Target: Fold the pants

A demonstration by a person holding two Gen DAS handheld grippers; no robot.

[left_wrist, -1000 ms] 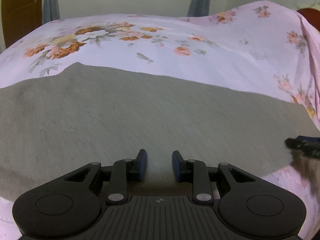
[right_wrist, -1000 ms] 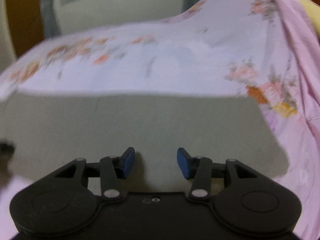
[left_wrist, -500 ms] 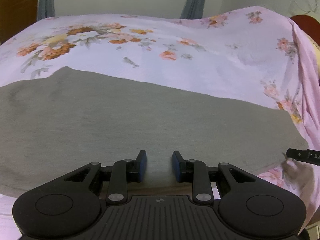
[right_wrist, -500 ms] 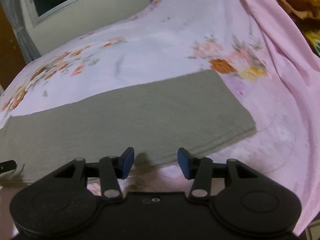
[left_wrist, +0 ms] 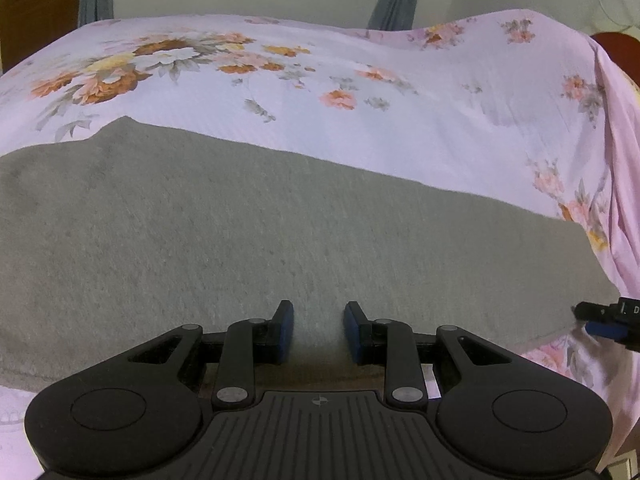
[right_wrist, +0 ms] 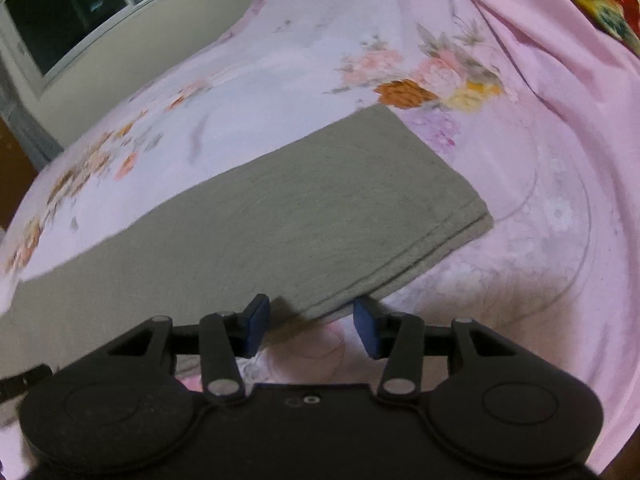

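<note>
**Grey pants, folded lengthwise, second fold pending**

Pants (left_wrist: 280, 240) lie flat as a long strip across the floral bedsheet (left_wrist: 400, 132); leg hems stacked at the right-hand end (right_wrist: 452, 232); likely next step: pinch that end and carry it over toward the other. Right gripper (right_wrist: 312, 328) angled down at the near edge, jaws apart, gripping nothing; left gripper (left_wrist: 318, 330) over mid-strip, jaws narrowly apart, empty.
</note>
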